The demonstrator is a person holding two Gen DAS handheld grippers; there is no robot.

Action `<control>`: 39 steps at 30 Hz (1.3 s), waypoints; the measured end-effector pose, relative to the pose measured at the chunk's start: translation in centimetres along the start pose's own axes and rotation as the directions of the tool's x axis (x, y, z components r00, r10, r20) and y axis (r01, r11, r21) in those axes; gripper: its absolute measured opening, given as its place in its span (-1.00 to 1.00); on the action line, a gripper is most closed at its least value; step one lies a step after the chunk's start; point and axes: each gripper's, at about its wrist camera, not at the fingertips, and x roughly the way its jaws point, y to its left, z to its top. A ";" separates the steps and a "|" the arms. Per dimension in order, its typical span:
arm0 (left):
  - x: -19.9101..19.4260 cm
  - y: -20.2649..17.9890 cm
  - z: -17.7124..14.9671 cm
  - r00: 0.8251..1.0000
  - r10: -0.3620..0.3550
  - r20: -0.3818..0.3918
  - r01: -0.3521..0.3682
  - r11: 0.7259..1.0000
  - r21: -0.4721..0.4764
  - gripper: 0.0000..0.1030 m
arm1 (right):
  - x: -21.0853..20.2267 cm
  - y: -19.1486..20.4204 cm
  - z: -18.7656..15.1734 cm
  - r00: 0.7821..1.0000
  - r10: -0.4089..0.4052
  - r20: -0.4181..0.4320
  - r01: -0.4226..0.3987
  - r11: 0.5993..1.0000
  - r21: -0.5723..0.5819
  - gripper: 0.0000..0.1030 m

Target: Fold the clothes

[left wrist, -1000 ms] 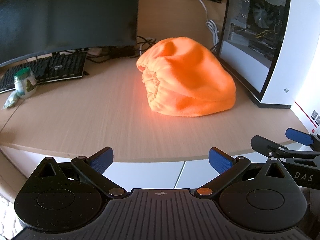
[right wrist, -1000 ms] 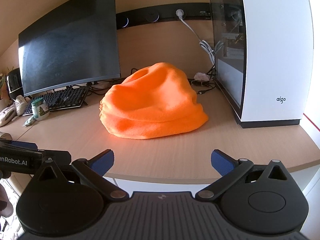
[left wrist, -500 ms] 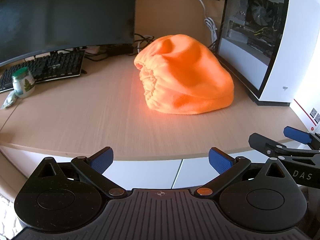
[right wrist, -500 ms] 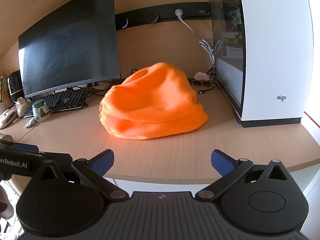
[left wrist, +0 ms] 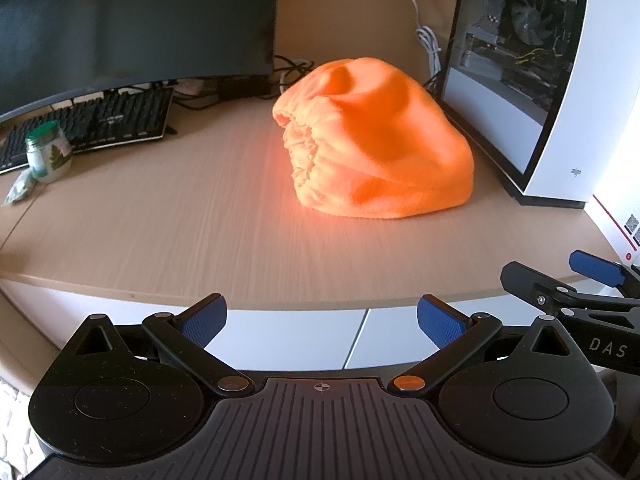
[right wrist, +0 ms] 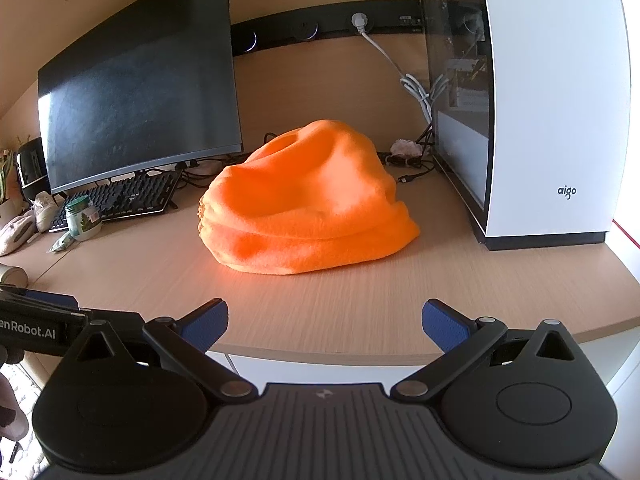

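On the counter [left wrist: 168,236], an orange fleece garment [left wrist: 376,144] sits bunched beside the white PC case [right wrist: 556,100]. Your left tool [left wrist: 322,316] and right tool [right wrist: 325,320] hover wide, empty, at its near edge.

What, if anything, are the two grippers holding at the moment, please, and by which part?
Nothing: the left gripper and right gripper are both open and empty, short of the orange garment on the desk.

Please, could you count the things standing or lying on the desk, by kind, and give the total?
Orange garment: 1
Monitor: 1
Keyboard: 1
Green-lidded jar: 1
White computer case: 1
Total: 5, not counting cables and the small items at the left edge, too unclear to name.
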 end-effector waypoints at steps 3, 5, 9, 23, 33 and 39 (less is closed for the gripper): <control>0.0 0.0 0.0 1.000 0.002 0.003 -0.002 1.000 0.001 1.00 | -0.1 -0.1 0.1 1.000 -0.002 0.004 0.002 1.000 0.001 1.00; 0.0 -0.1 -0.1 1.000 0.003 0.004 -0.003 1.000 0.001 1.00 | -0.1 -0.1 0.0 1.000 -0.003 0.003 0.003 1.000 0.002 1.00; 0.1 -0.1 -0.2 1.000 0.002 -0.002 -0.002 1.000 0.000 1.00 | -0.1 -0.2 0.0 1.000 -0.003 0.000 0.003 1.000 0.002 1.00; -0.1 -0.1 -0.5 1.000 0.008 -0.007 -0.008 1.000 -0.006 1.00 | 0.1 -0.1 -0.1 1.000 0.006 -0.008 -0.006 1.000 -0.005 1.00; 0.0 0.0 -0.4 1.000 0.007 -0.006 -0.007 1.000 -0.008 1.00 | 0.0 -0.1 -0.2 1.000 0.003 -0.005 -0.003 1.000 -0.004 1.00; 0.0 0.2 -0.3 1.000 0.009 -0.005 -0.009 1.000 -0.009 1.00 | 0.1 -0.1 -0.2 1.000 0.003 -0.005 -0.003 1.000 -0.004 1.00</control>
